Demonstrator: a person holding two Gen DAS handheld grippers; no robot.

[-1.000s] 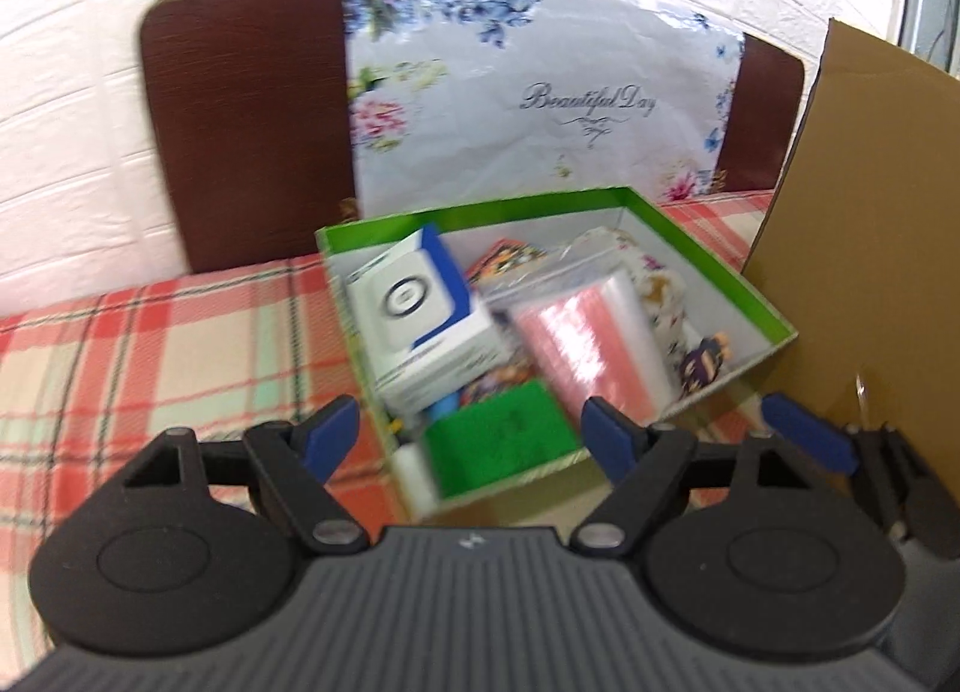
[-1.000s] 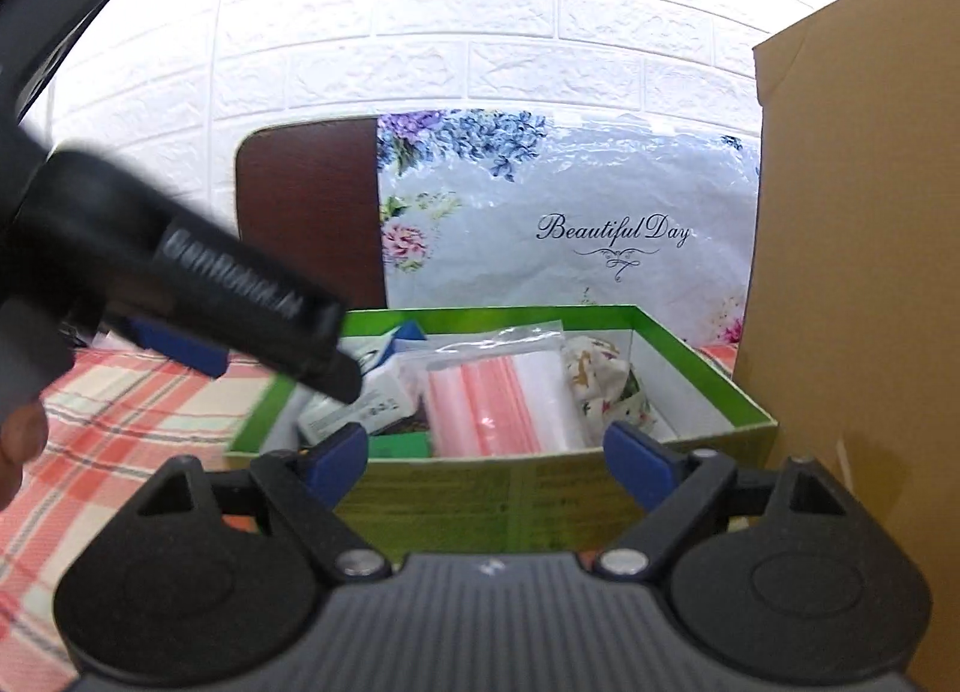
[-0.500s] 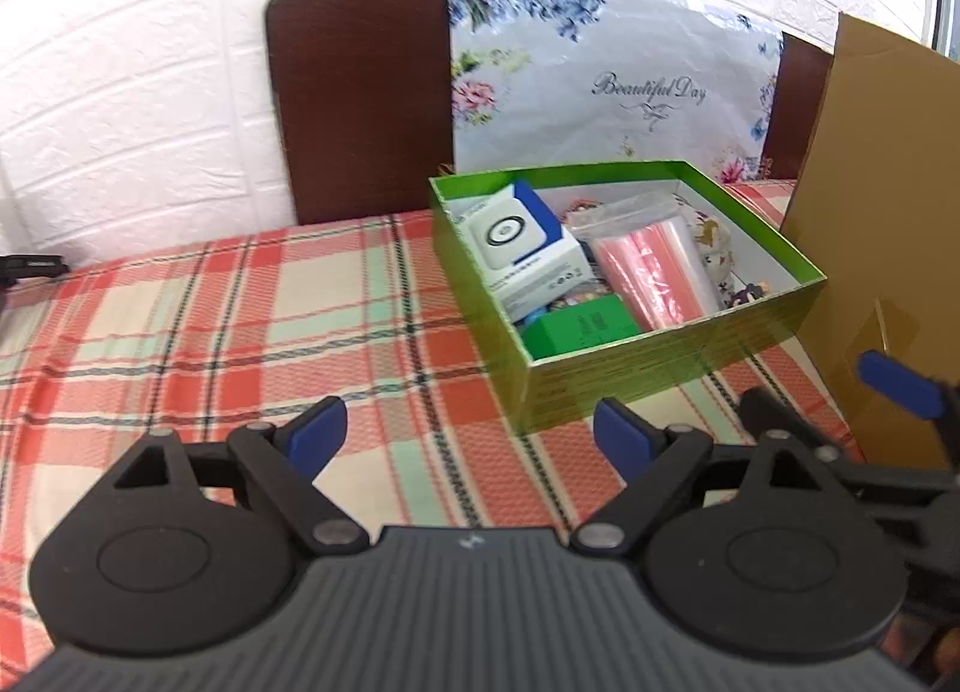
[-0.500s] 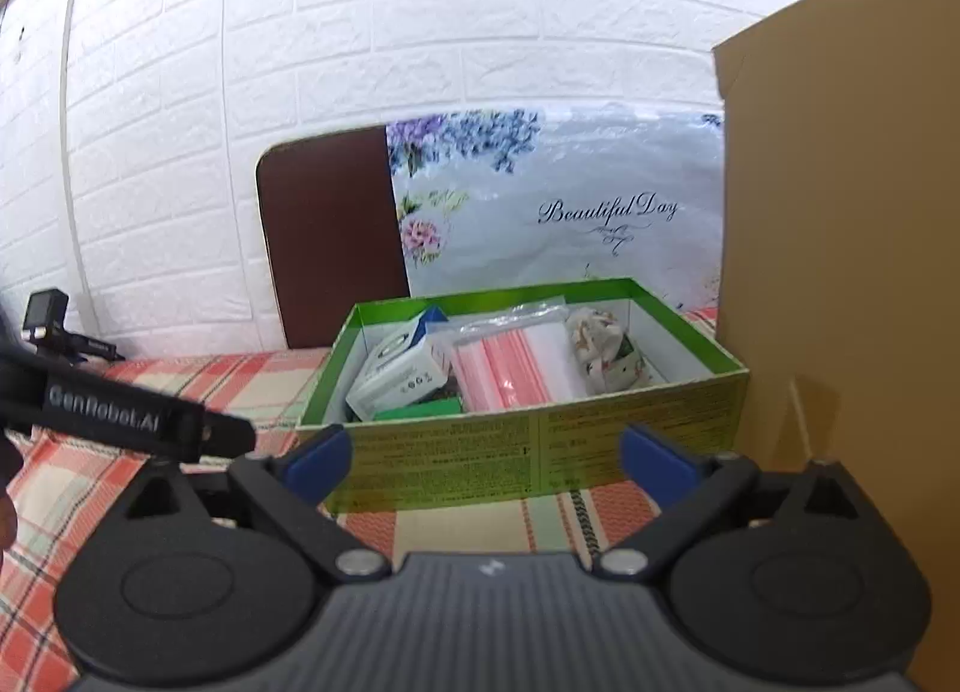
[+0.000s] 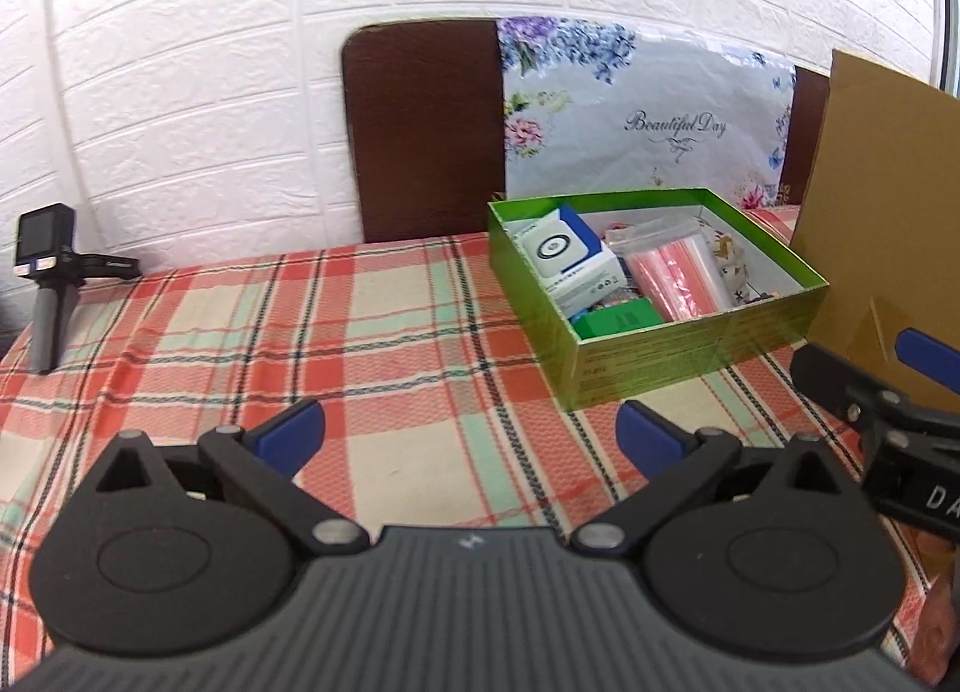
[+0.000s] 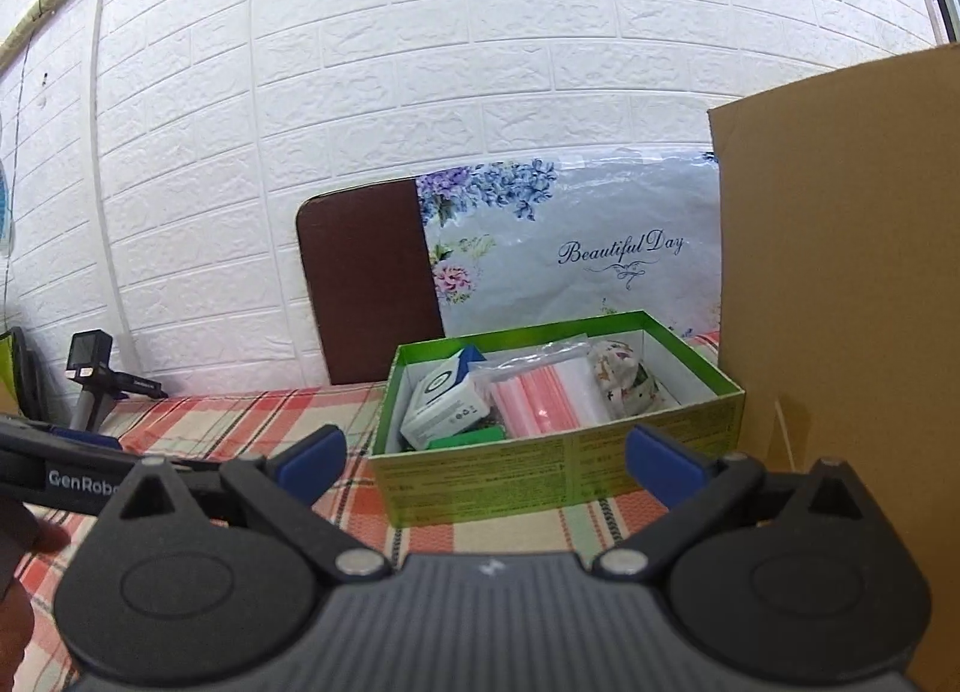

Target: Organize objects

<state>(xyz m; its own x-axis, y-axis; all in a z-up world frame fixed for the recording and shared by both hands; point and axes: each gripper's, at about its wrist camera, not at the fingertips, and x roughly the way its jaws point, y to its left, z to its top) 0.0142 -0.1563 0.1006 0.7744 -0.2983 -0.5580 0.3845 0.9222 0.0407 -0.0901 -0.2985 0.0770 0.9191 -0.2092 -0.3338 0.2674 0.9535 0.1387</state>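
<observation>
Green box (image 5: 690, 344) sits on the plaid tablecloth (image 5: 372, 332) past both grippers: left gripper (image 5: 471, 431) still opening, nothing between, right gripper (image 6: 486, 458) wide open, empty. Inside: one white carton (image 5: 570, 266), one pink zip bag (image 5: 678, 278), one green block (image 5: 618, 317). One cardboard sheet (image 5: 882, 212) stands beside.

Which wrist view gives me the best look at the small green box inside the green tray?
The left wrist view: it looks down into the green tray, so the small green box shows its whole top beside the white and blue carton. In the right wrist view the tray's front wall hides most of it; only a thin green strip shows.
</observation>
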